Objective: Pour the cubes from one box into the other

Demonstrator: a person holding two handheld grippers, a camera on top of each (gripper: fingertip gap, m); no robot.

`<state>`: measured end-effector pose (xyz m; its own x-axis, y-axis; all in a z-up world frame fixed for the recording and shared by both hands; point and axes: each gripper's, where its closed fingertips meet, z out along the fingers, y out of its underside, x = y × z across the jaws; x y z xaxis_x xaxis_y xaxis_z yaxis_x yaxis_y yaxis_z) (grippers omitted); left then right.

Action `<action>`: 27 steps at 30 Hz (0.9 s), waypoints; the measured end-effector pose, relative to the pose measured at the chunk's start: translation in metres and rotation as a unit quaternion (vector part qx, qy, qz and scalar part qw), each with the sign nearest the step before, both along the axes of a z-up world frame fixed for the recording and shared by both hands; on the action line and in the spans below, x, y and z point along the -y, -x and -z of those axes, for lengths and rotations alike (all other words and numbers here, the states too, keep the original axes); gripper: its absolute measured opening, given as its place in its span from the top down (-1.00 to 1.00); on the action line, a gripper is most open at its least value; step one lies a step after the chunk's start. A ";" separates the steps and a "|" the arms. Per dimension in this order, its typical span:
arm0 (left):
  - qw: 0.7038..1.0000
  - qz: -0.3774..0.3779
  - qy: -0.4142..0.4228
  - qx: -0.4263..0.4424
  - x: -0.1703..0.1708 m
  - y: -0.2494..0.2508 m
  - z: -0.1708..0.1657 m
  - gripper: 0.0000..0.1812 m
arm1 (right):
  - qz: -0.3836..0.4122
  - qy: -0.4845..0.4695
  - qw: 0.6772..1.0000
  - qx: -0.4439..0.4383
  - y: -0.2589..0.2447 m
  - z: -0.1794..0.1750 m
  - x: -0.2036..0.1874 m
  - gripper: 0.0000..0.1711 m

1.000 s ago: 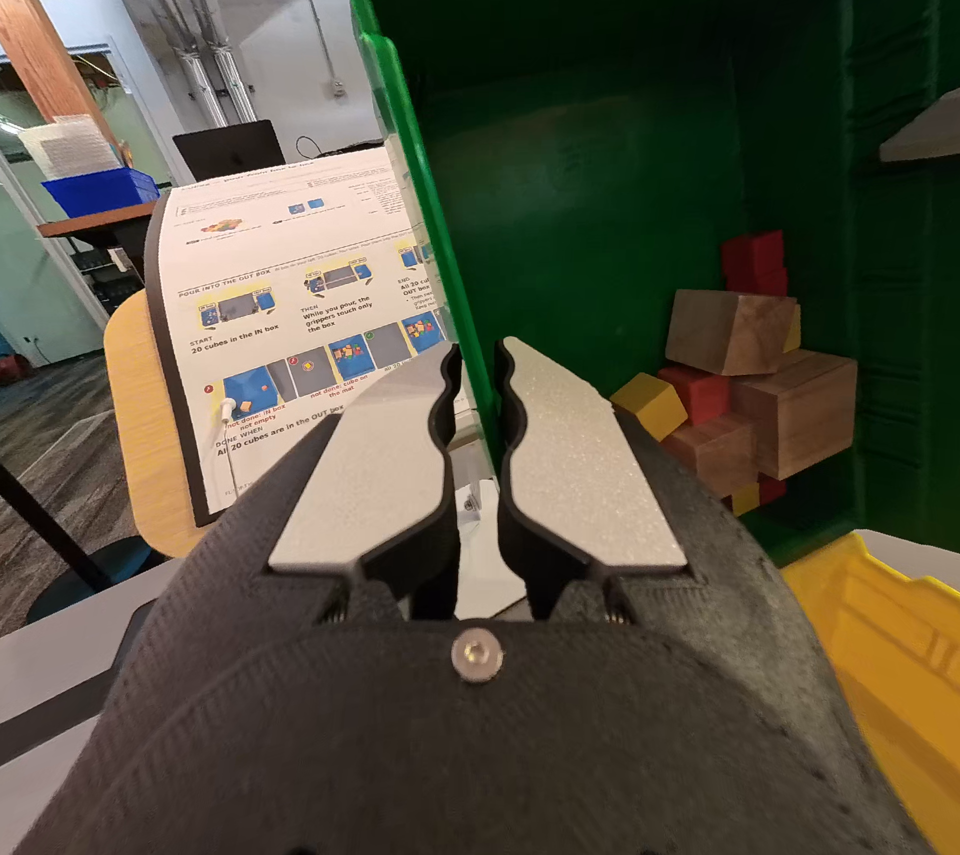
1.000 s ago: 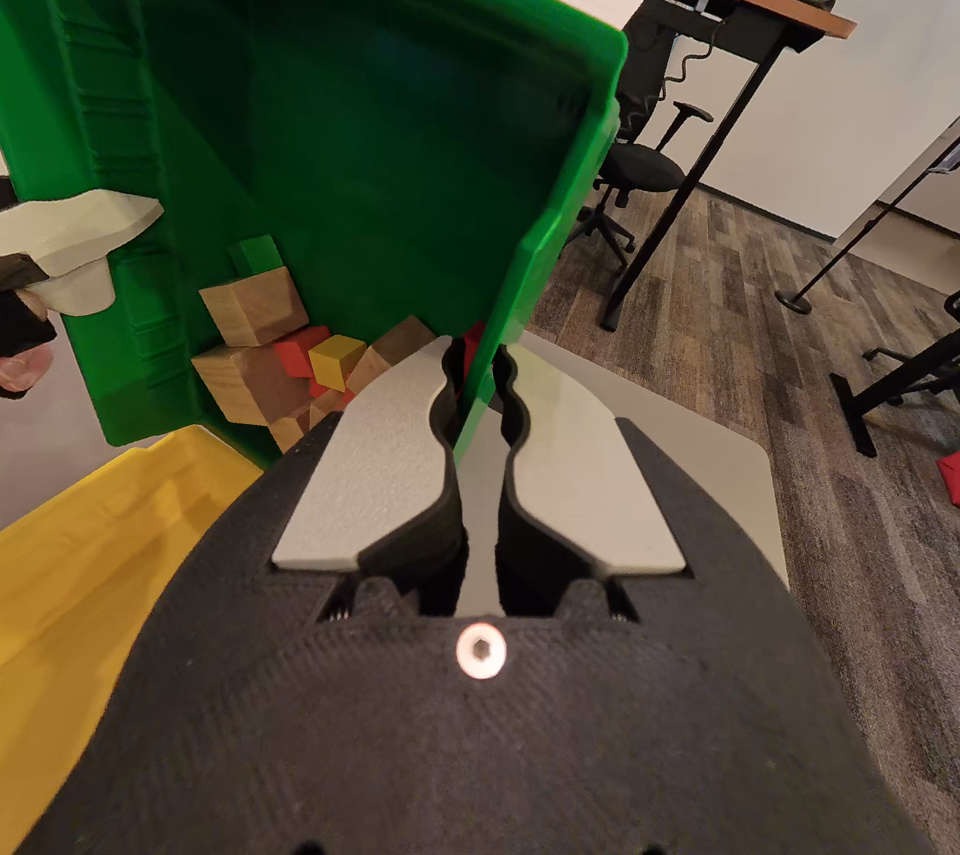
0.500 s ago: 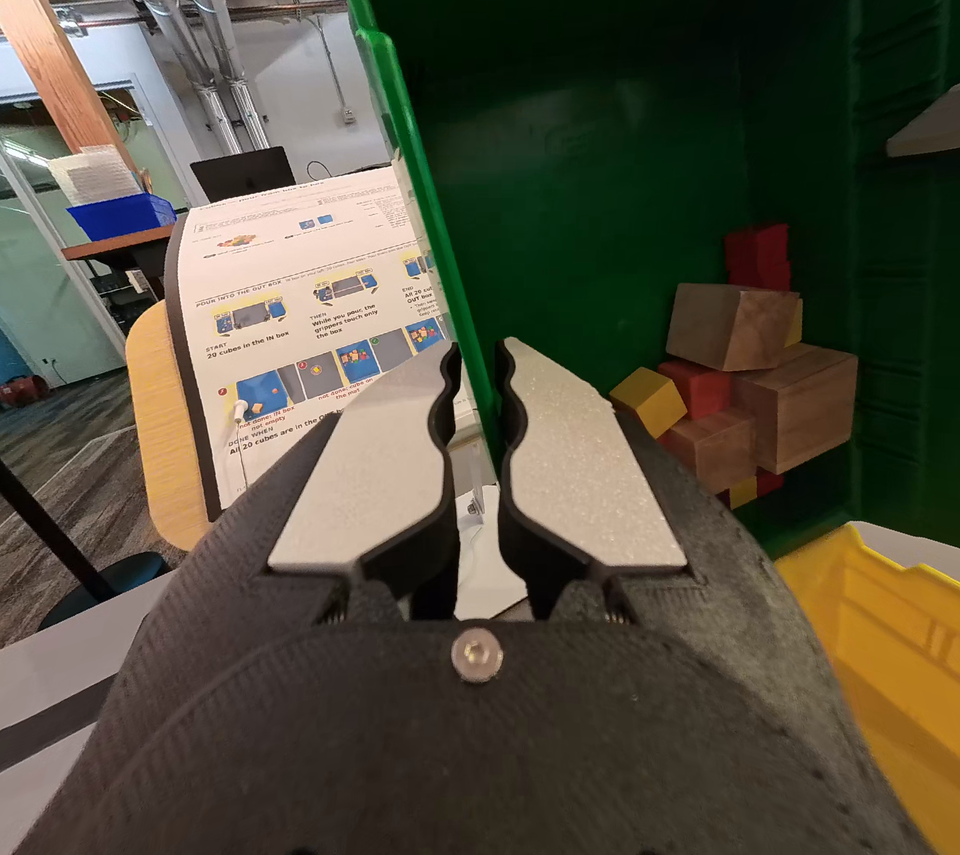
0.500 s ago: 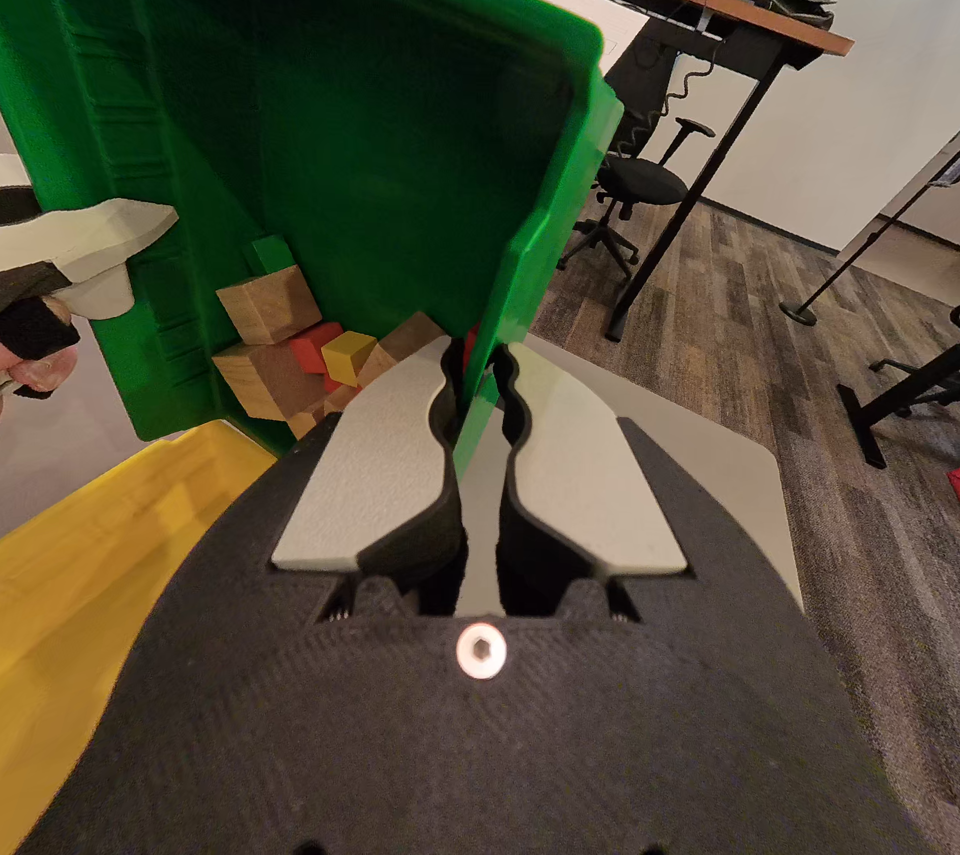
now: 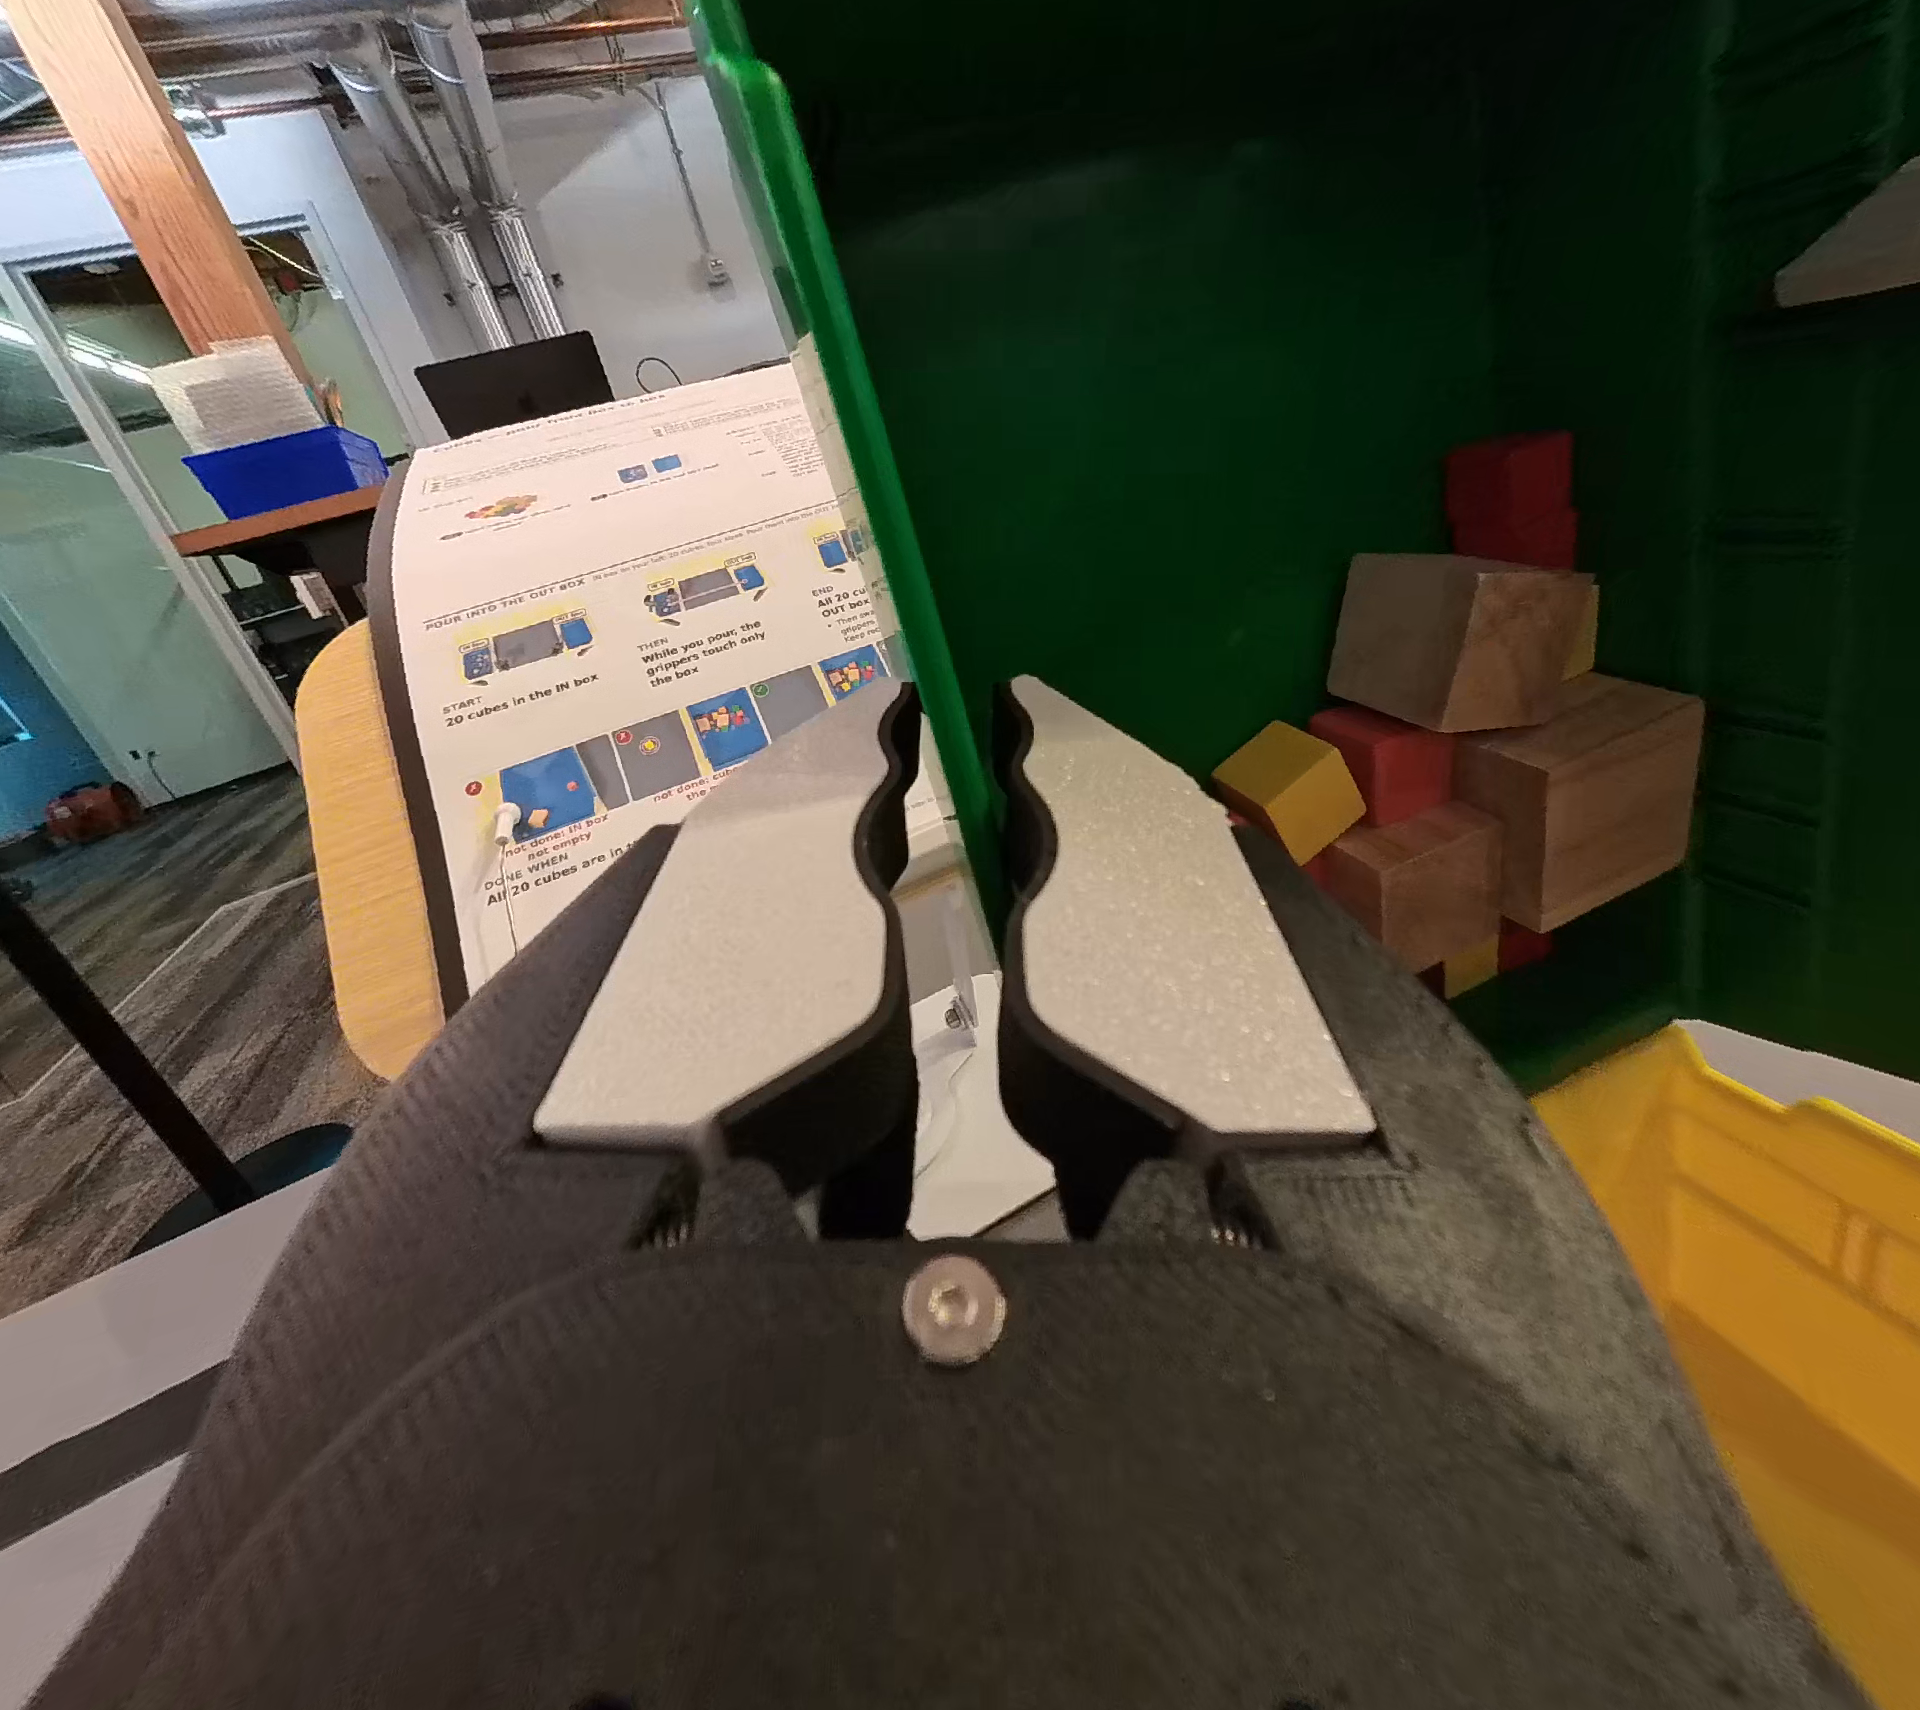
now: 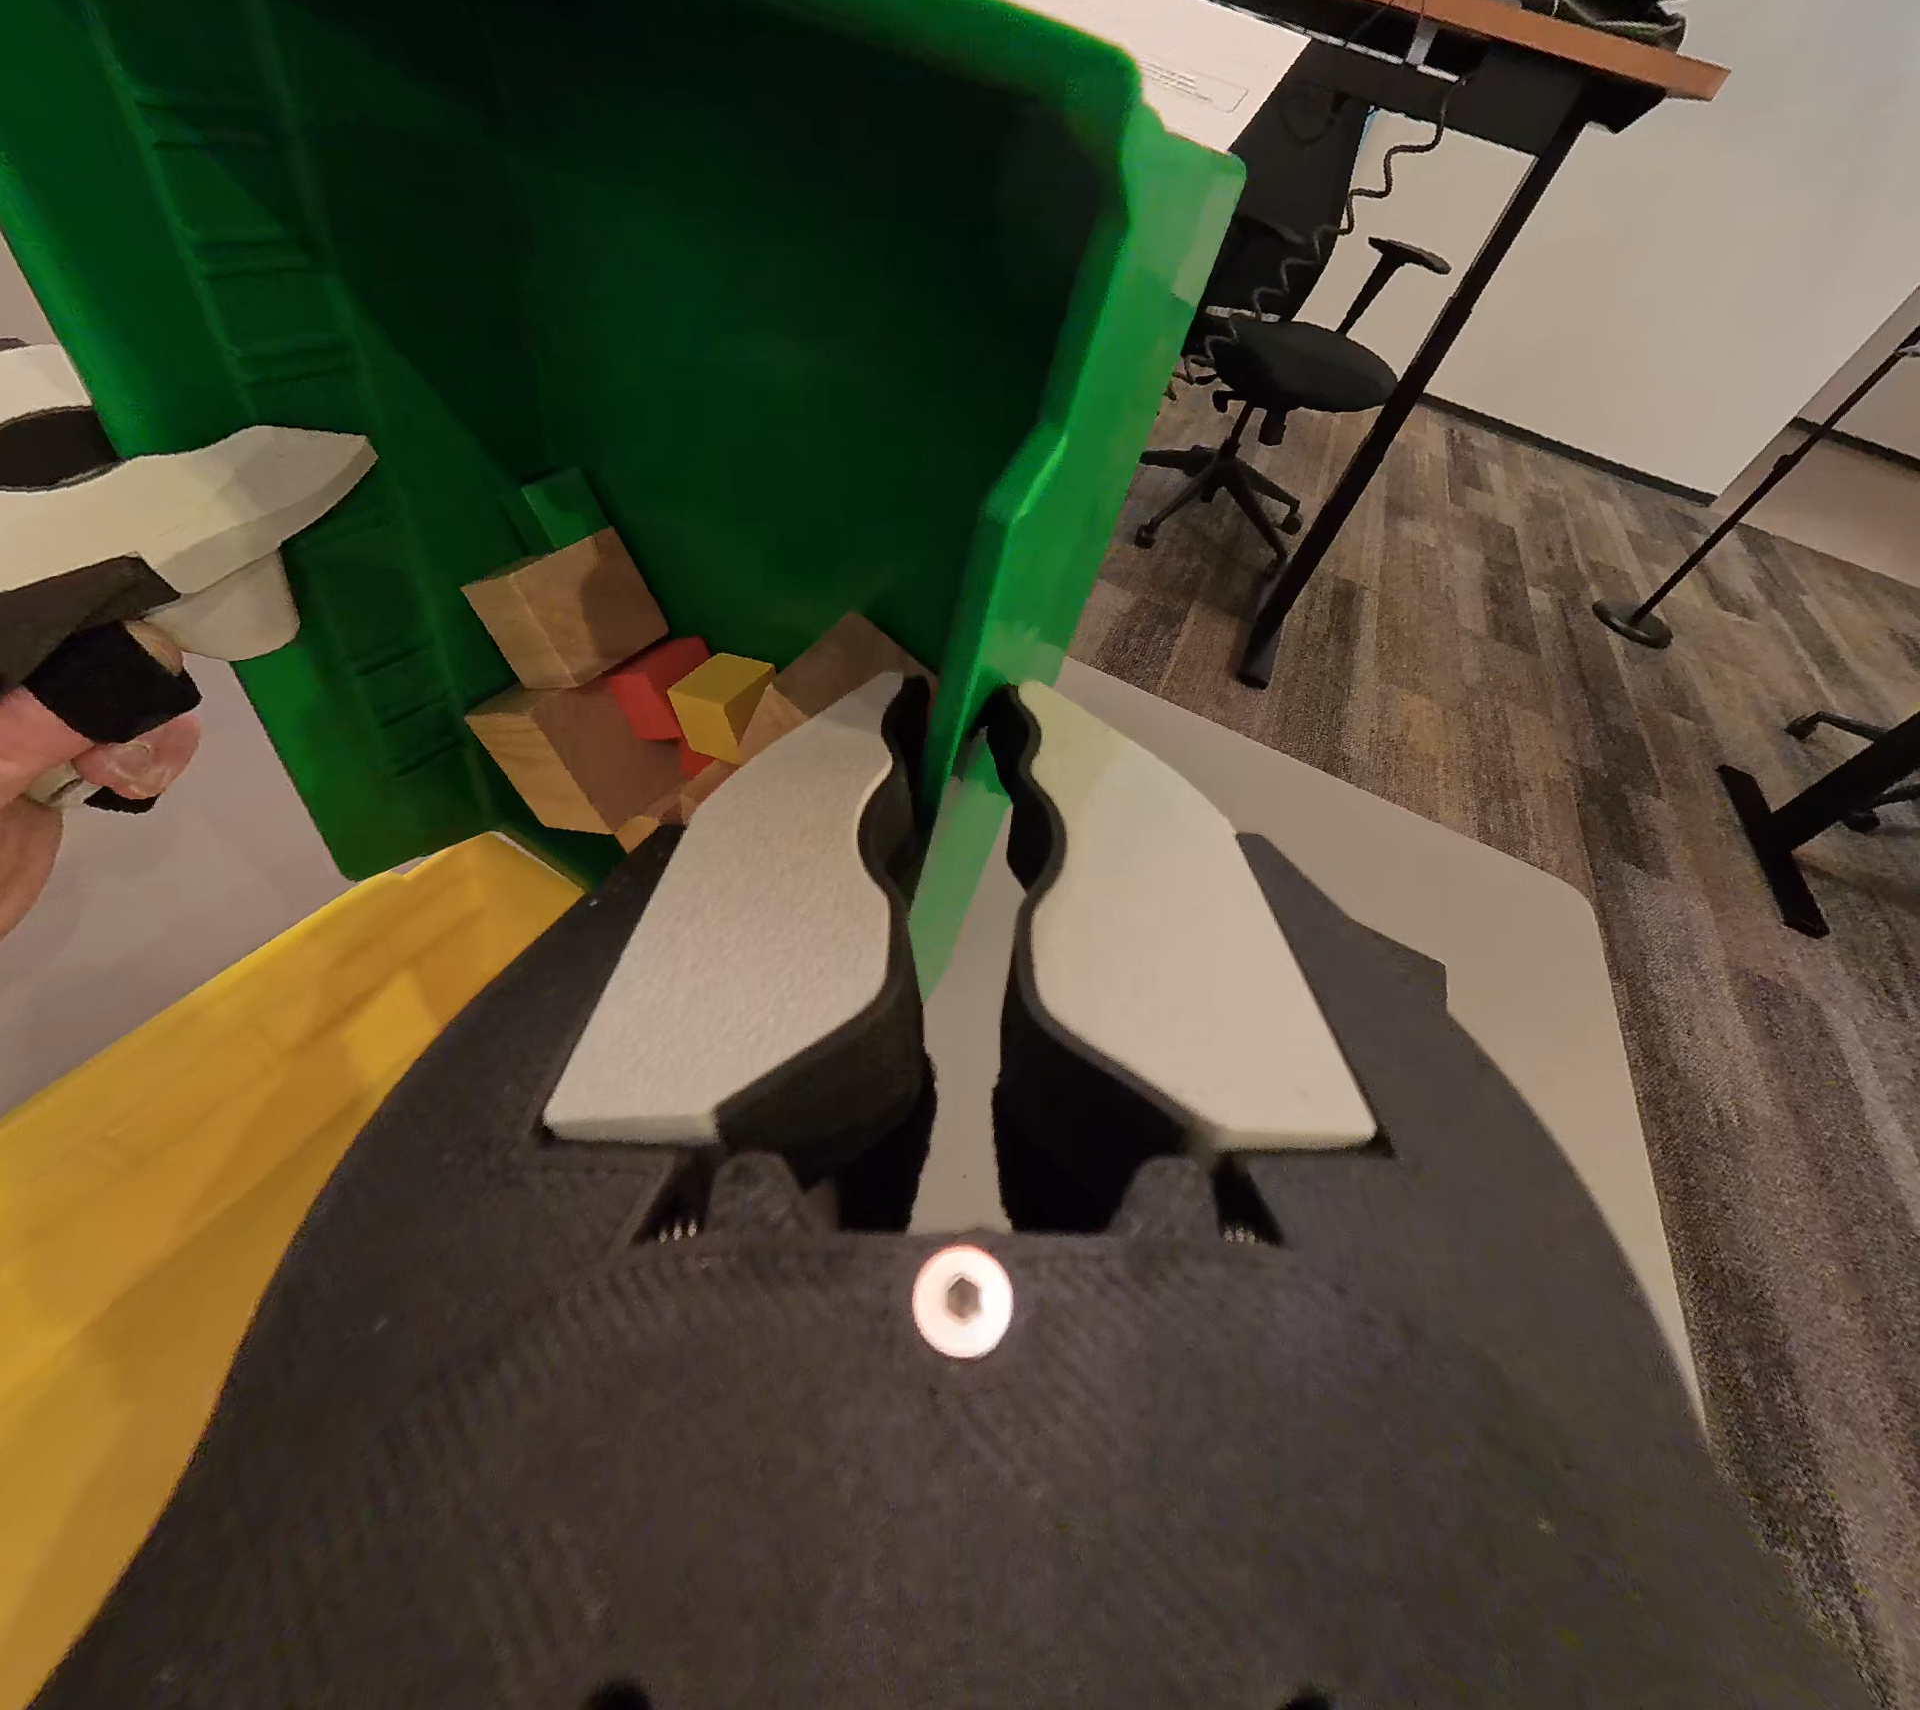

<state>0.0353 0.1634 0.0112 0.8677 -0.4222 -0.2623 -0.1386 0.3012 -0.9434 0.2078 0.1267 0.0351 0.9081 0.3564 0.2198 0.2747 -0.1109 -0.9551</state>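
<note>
Green box [image 6: 644,226], tilted over the yellow box [image 6: 187,1089], is pinched at opposite rims by both grippers [image 5: 956,725] [image 6: 961,725].

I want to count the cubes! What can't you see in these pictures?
- Cubes in the green box: right view, partly behind the right hand-held gripper.
- Cubes low in the pile: left view, behind the left hand-held gripper.
- Yellow box: cut off by picture edges, inside mostly unseen.

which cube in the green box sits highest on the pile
The red cube, perched above the wooden blocks against the green box wall; the yellow cube sits lower.
</note>
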 end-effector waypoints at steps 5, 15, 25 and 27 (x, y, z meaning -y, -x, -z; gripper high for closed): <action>1.000 -0.001 -0.004 -0.004 0.004 0.000 0.000 0.85 | -0.001 -0.002 1.000 -0.003 0.000 0.001 0.005 0.91; 1.000 -0.002 -0.009 -0.007 0.009 0.002 0.001 0.85 | -0.001 -0.003 1.000 0.001 0.002 0.002 0.011 0.90; 1.000 -0.009 -0.015 -0.008 0.012 0.002 0.001 0.86 | 0.002 -0.009 1.000 -0.004 0.002 0.002 0.016 0.90; 1.000 -0.010 -0.017 -0.007 0.013 0.003 0.001 0.86 | 0.004 -0.012 1.000 -0.006 0.003 0.002 0.018 0.90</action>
<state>0.0325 0.1502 0.0097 0.8722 -0.3949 -0.2887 -0.1588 0.3295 -0.9307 0.2049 0.1092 0.0327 0.9134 0.3444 0.2171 0.2622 -0.0899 -0.9608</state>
